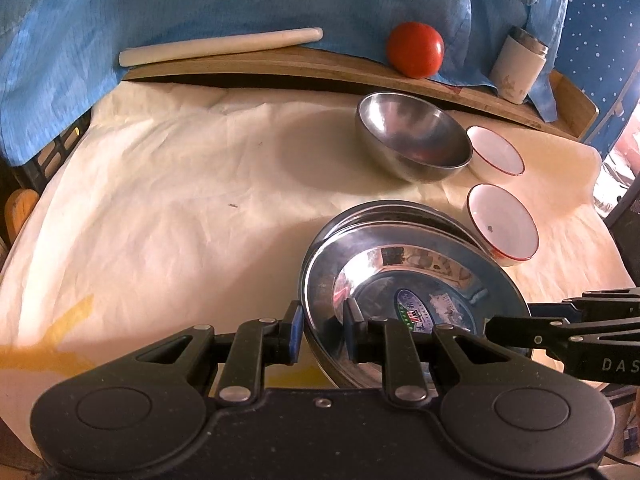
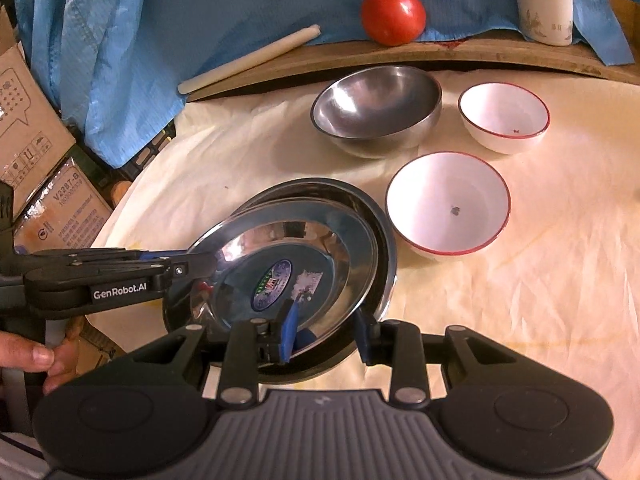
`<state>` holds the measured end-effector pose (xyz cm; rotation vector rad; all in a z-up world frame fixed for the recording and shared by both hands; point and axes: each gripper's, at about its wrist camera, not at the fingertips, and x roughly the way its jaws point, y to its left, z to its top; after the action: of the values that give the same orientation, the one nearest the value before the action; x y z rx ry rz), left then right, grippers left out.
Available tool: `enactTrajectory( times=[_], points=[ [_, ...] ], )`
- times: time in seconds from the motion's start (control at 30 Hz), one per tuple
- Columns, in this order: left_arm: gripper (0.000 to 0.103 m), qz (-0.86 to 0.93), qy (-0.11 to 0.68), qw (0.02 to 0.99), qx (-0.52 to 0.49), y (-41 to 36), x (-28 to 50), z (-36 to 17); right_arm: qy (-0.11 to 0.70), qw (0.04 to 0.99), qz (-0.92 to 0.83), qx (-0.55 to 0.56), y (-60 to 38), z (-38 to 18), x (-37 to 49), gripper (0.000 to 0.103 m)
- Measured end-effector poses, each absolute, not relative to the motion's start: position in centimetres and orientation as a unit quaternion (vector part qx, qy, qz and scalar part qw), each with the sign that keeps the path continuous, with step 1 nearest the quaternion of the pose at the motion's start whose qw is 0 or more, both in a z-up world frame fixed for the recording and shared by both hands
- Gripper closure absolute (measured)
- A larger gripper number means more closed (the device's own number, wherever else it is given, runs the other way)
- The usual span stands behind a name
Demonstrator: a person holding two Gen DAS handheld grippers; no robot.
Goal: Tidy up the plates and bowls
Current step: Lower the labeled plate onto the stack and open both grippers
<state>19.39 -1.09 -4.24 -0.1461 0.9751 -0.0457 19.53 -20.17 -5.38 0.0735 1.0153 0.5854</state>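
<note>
Pale cloth-covered table (image 1: 160,200), blue sheet behind w/ a tomato (image 1: 415,50) on the wooden board. My left gripper (image 1: 322,330) pinches the near-left rim of the top steel plate (image 1: 400,280); my right gripper (image 2: 326,334) straddles its near-right rim, jaws partly spread, contact unclear. That plate sits slightly skewed on a second plate (image 2: 384,232), so plates look nearly stacked, not yet squared. Left to do, I reckon: steel bowl (image 2: 376,108) plus two white bowls (image 2: 448,204) (image 2: 504,116), all separate, unnested.
</note>
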Motion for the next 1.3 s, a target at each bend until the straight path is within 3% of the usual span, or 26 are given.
enactTrajectory(
  times=[0.53, 0.9, 1.07, 1.3],
  points=[
    [0.079, -0.021, 0.468, 0.882, -0.056, -1.5, 19.6, -4.3, 0.479, 0.832, 0.277, 0.027, -19.9, -5.2, 19.7, 0.063],
    [0.079, -0.016, 0.468, 0.882, -0.057, -1.4, 19.8, -4.2, 0.473, 0.838, 0.272, 0.024, -20.0, -5.0, 19.8, 0.05],
    [0.064, -0.014, 0.463, 0.884, -0.065, -1.2, 20.0, -3.8, 0.461, 0.844, 0.273, 0.018, -20.0, -4.6, 19.8, 0.041],
    [0.026, -0.009, 0.446, 0.892, -0.073, -0.8, 20.4, -3.1, 0.44, 0.855, 0.272, 0.019, -20.3, -3.8, 19.7, 0.02]
  ],
)
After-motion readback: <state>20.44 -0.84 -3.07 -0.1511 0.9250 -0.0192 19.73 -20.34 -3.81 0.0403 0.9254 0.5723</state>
